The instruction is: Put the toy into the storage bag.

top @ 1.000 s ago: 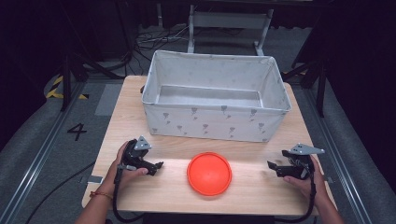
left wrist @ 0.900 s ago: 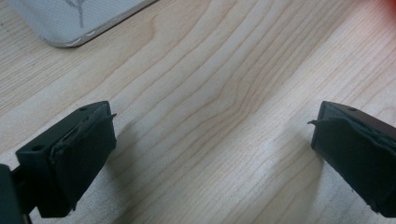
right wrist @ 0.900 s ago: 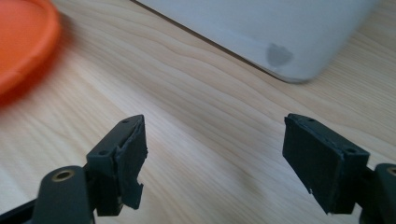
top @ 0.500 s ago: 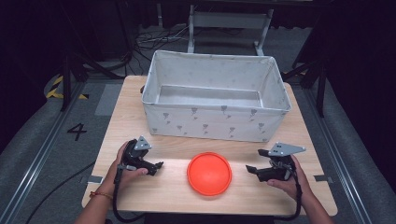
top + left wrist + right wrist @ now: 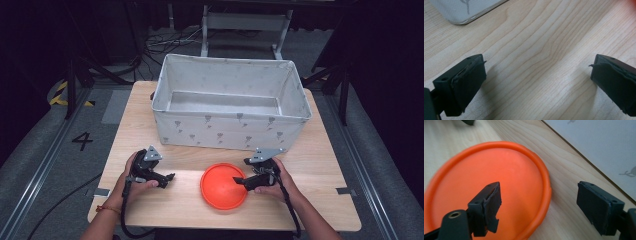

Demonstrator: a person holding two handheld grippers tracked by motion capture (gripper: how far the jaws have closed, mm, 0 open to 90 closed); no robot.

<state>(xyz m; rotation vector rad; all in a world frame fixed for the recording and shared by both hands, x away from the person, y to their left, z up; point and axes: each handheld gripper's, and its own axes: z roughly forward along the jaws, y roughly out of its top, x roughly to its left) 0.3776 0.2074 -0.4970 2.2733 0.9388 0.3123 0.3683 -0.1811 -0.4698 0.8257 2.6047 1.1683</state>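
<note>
High view, disc: the orange disc [image 5: 223, 186] is lying flat on the bench [image 5: 320, 165], and the right hand-held gripper [image 5: 241, 171] is sitting at its right edge, jaws spread and straddling the rim, one over the disc and one off it.
High view, nearer hand: the right one; the left hand-held gripper [image 5: 169, 177] is resting well apart, with the disc off past its tips.
High view, bin: the white fabric bin [image 5: 230, 131] is standing beyond both hand-held grippers, and it is looking empty.
Left gripper view: the jaws are standing wide apart over bare wood, gripping nothing; a corner of the bin [image 5: 464, 11] is showing ahead.
Right gripper view: the jaws are gaping on either side of the disc's [image 5: 486, 190] rim, probably not pinching it yet; the bin wall [image 5: 599, 147] is running just beyond.
</note>
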